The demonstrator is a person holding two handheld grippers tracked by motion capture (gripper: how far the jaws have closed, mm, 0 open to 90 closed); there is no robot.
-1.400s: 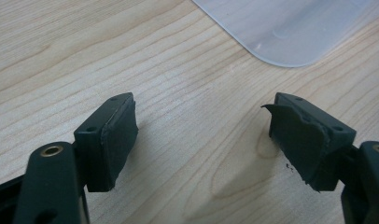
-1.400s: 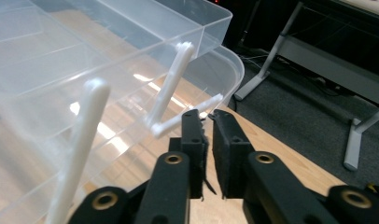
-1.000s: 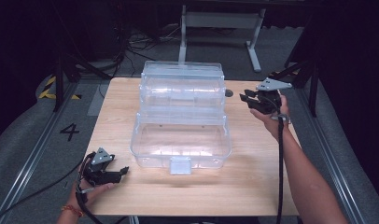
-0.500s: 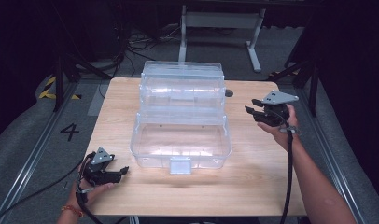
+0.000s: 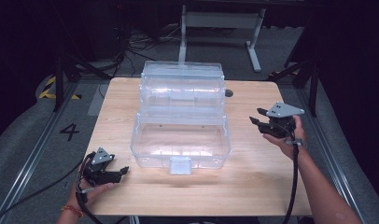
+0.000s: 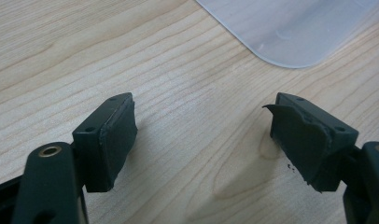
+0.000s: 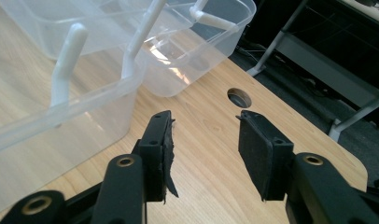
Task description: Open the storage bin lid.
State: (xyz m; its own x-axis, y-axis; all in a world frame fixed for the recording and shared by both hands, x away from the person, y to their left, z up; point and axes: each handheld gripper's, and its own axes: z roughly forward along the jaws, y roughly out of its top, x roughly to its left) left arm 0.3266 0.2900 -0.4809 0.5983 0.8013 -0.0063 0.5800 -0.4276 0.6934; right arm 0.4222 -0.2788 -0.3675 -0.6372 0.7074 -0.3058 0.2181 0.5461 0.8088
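The clear plastic tiered box (image 5: 180,116) stands opened out in the middle of the worktop (image 5: 253,182), its upper trays stepped back on their white link arms (image 7: 64,65) and its front latch facing you. Your right hand-held gripper (image 5: 260,122) has come away from the far right corner of the box and now hangs nearer you, off its right side and apart from it; its jaws have just been opening and nothing is between them. That reads as a release: the trays are left spread and stay put on their own. Your left hand-held gripper (image 5: 122,171) has not shifted, low over the worktop just off the box's front left corner, jaws well apart and empty. Neither one has hold of the box now.
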